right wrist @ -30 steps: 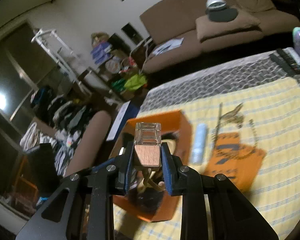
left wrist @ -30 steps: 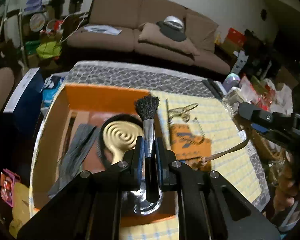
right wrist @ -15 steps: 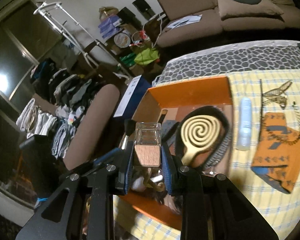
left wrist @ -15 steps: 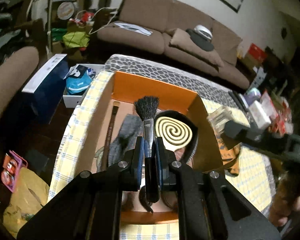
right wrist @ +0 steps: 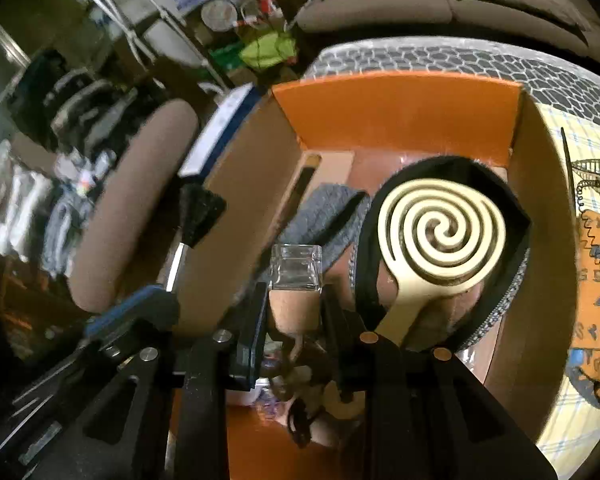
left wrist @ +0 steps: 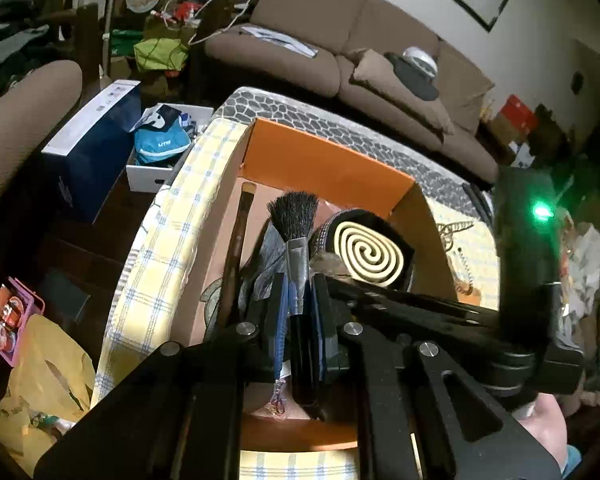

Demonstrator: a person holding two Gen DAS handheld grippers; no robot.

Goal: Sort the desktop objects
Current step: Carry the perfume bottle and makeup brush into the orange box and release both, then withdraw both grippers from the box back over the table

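Left wrist: bristly black brush (left wrist: pixel 296 240) over glossy orange box (left wrist: pixel 324 168).

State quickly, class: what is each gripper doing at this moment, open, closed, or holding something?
Left gripper: closed on the black brush.
Right gripper: closed on the small bottle with a clear square body and a wooden cap.

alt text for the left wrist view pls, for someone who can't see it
The left gripper is shut on a black-bristled brush, held above an open orange box. The box holds a cream spiral hairbrush, grey cloth and a brown stick; a sofa stands behind.
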